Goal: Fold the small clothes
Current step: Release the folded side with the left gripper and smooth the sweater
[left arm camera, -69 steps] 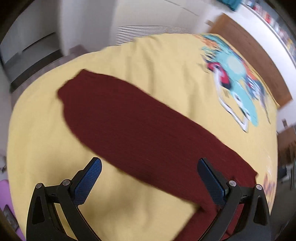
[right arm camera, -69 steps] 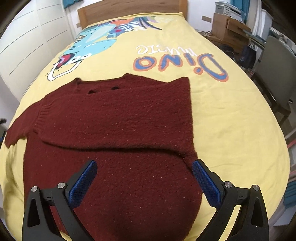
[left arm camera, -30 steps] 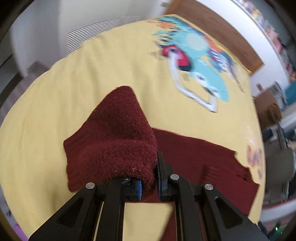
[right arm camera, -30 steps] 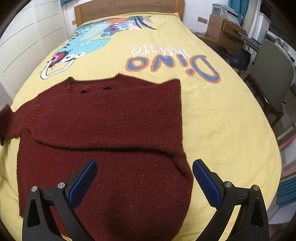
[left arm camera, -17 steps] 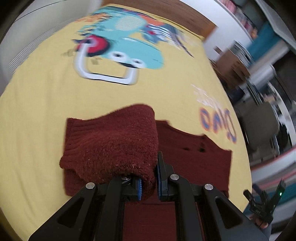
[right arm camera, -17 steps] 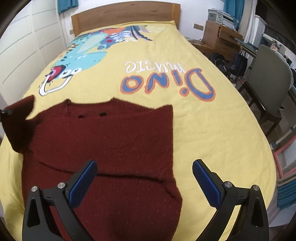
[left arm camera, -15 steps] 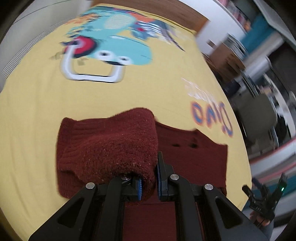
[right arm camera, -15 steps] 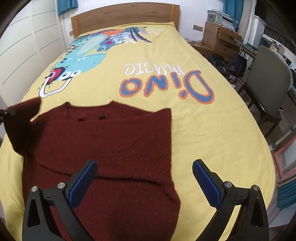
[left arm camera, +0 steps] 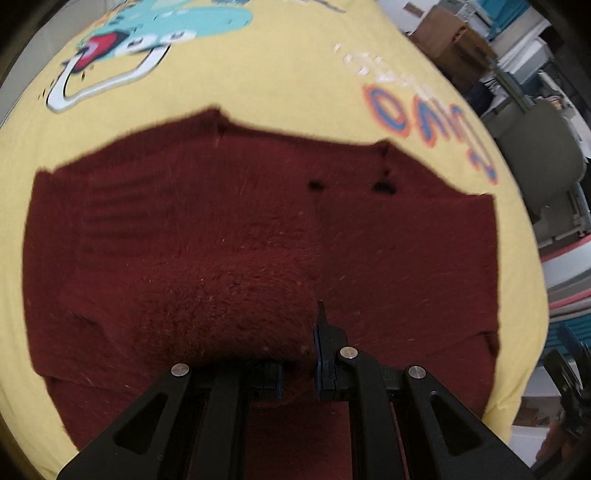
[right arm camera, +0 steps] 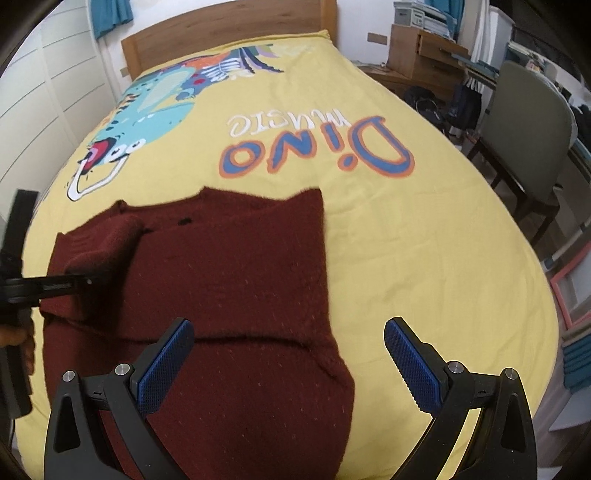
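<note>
Yellow cotton covers the whole bed point(right arm camera: 443, 229): a bedspread printed with a teal cartoon dinosaur point(right arm camera: 155, 107) toward the wooden headboard point(right arm camera: 221, 33) and the blue-and-orange word "Dino" point(right arm camera: 317, 151) across its middle. A grey-green chair point(right arm camera: 528, 125) stands off the bed's right edge, with a wooden cabinet point(right arm camera: 421, 51) beyond it near the far right corner.

The dark red knitted sweater point(right arm camera: 236, 288) lies flat on the near half of the bed, closer to the left edge than the right, its neckline toward the headboard and its hem running out of view at the foot. 1 sleeve already lies folded across the body as a band. The other sleeve point(left arm camera: 221, 295) is lifted and doubled over the left shoulder area; its cuff end bulges up in a thick roll.

The left gripper point(left arm camera: 297, 373) has its 2 blue-padded fingers pinched nearly together on that rolled sleeve, held above the sweater's body. In the right wrist view it shows as a dark bar at the left edge, with what seems to be a hand point(right arm camera: 18, 343) behind it, though that part is blurred.

The right gripper point(right arm camera: 286, 365) hangs over the sweater's lower part, its jaws spread wide with nothing between them.
</note>
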The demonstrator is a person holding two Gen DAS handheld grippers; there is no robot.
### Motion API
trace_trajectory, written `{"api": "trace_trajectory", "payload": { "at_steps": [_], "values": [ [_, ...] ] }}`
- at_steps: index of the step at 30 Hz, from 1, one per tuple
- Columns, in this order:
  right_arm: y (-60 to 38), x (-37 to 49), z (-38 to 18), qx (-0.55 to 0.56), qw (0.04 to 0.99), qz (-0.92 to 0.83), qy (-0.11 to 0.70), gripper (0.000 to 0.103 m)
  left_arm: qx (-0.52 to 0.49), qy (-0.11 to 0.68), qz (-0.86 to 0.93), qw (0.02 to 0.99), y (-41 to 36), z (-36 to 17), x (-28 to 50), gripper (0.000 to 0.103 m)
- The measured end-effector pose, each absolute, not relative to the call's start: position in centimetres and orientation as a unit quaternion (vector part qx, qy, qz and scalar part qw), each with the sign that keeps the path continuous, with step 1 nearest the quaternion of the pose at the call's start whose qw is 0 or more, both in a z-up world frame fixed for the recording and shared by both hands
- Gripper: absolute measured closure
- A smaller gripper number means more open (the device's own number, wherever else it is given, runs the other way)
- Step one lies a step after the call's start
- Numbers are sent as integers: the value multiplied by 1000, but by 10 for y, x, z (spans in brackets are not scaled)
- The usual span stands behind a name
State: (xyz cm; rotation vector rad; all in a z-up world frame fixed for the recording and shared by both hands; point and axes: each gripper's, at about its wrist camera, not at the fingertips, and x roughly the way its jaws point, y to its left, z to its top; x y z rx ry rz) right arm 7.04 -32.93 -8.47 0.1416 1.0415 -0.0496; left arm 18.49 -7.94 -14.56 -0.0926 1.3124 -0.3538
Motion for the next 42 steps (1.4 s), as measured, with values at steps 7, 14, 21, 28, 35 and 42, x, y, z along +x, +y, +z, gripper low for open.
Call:
{"api": "trace_trajectory", "payload": {
  "at_steps": [7,14,21,28,35,42],
  "values": [
    [-330,62,-109,68,855,-28,514,0,-4,614,-166,772,-88,-161,180,90],
    [-326,61,-118,70,850,-23,521,0,8,622,-137,771,-89,-158,181,26],
    [-331,58,-117,76,853,-23,516,0,22,618,-137,774,-90,-141,178,1],
    [-331,54,-117,69,855,-25,513,0,42,616,-151,772,-69,-136,167,1],
    [-328,54,-119,64,853,-21,518,0,75,600,-154,781,-32,-127,150,1],
    [-321,57,-119,58,852,-16,519,0,100,599,-127,784,32,-131,139,1]
  ]
}}
